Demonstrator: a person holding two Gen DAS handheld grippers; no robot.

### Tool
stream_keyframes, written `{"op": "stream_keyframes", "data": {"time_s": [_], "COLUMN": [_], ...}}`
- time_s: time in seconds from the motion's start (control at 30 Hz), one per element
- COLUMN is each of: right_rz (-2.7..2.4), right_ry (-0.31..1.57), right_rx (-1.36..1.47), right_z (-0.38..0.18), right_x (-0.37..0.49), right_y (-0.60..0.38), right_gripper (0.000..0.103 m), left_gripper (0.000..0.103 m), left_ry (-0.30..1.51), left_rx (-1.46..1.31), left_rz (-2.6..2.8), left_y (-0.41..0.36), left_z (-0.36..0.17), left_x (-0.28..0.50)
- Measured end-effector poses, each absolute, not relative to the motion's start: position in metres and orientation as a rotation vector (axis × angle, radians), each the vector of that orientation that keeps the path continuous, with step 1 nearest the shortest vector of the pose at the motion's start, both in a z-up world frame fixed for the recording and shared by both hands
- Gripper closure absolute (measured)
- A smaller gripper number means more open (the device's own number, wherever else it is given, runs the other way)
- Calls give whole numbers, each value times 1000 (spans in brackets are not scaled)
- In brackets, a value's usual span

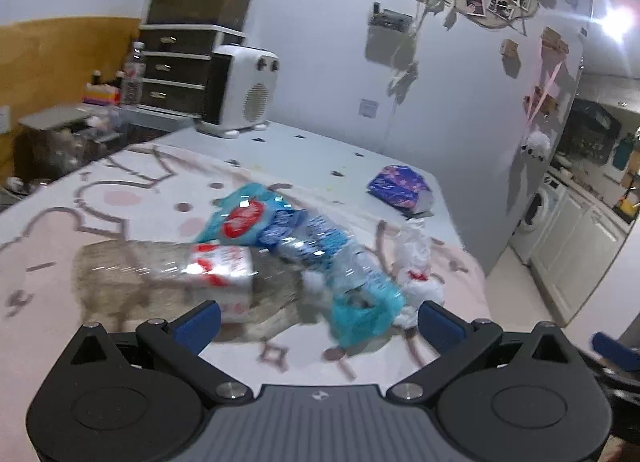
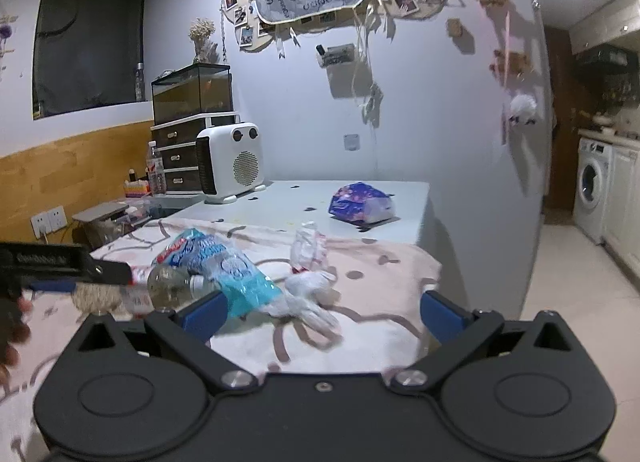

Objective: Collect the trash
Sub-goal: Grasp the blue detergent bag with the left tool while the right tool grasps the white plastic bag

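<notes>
Both the left gripper (image 1: 318, 320) and right gripper (image 2: 322, 312) hover with fingers wide, holding nothing. The clear plastic bottle (image 1: 208, 272) lies on the near surface (image 1: 100, 197), long axis left-right, neck pointing right toward the blue wrapper (image 1: 360, 302). Best to close across its middle, square to that axis.

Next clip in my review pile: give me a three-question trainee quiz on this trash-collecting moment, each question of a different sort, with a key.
1. True or false: the left gripper is shut on the clear plastic bottle.
2. Multiple choice: the purple patterned packet lies on A) the floor, B) the pale blue tabletop, C) the drawer unit.
3. Fill in: the white space heater stands beside the ____ unit.

Key: 1 false, both grippers (right gripper) are open and empty; 2 B; 3 drawer.
</notes>
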State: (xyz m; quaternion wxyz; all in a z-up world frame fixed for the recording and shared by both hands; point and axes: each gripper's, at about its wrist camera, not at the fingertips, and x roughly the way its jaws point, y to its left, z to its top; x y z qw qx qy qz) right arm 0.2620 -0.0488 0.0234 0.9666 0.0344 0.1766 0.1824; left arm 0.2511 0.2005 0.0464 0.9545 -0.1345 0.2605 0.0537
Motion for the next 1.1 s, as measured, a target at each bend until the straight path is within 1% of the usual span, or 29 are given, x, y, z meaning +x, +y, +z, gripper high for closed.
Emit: {"op": "stream_keyframes", "data": {"time_s": [0.07, 0.17, 0.2, 0.33, 0.4, 0.47, 0.5, 0.53, 0.57, 0.6, 0.63, 0.67, 0.7, 0.73, 0.83, 0.97, 1.1], "right_rz": [374, 386, 389, 395, 394, 397, 401, 403, 399, 393, 391, 395, 403, 415, 439, 466, 488], "right_ry": [365, 392, 408, 440, 460, 484, 498, 506, 513, 519, 524, 525, 522, 516, 506, 506, 494], "right_rx": [89, 125, 136, 151, 155, 165, 170, 170, 166, 161, 161, 166, 169, 167, 140, 117, 98], "right_z": [22, 14, 10, -8, -17, -25, -29, -32, -34, -36, -37, -37, -37, -37, -36, -32, -23], "right_x": [279, 301, 309, 331, 339, 347, 349, 352, 353, 354, 355, 355, 354, 353, 343, 324, 300], "right_y": [-43, -38, -35, -25, -21, -18, -17, -16, -15, -15, -15, -17, -19, -20, -24, -32, -43], "right_gripper": [1, 12, 13, 21, 23, 28, 34, 41, 46, 56, 69, 74, 77, 83, 94, 96, 97], "left_gripper": [0, 1, 2, 11, 17, 23, 25, 31, 38, 43, 49, 52, 54, 55, 59, 69, 70], "left_ry": [527, 534, 539, 567, 574, 584, 584, 584, 586, 593, 598, 600, 594, 586, 566, 575, 595], "left_rx": [-296, -362, -388, -443, -445, -446, -447, -446, -438, -414, -396, -386, -388, -395, -374, -330, -307], "left_rz": [87, 53, 46, 29, 24, 43, 54, 70, 85, 98, 102, 100, 94, 84, 71, 37, -1], "left_y": [197, 192, 191, 181, 177, 174, 175, 175, 175, 174, 173, 173, 174, 174, 168, 159, 155], "left_z": [45, 39, 35, 15, 3, -8, -12, -17, -21, -24, -26, -28, -29, -28, -21, -12, -3], "left_x": [267, 293, 300, 329, 338, 346, 348, 349, 351, 352, 352, 352, 350, 348, 339, 321, 297]}}
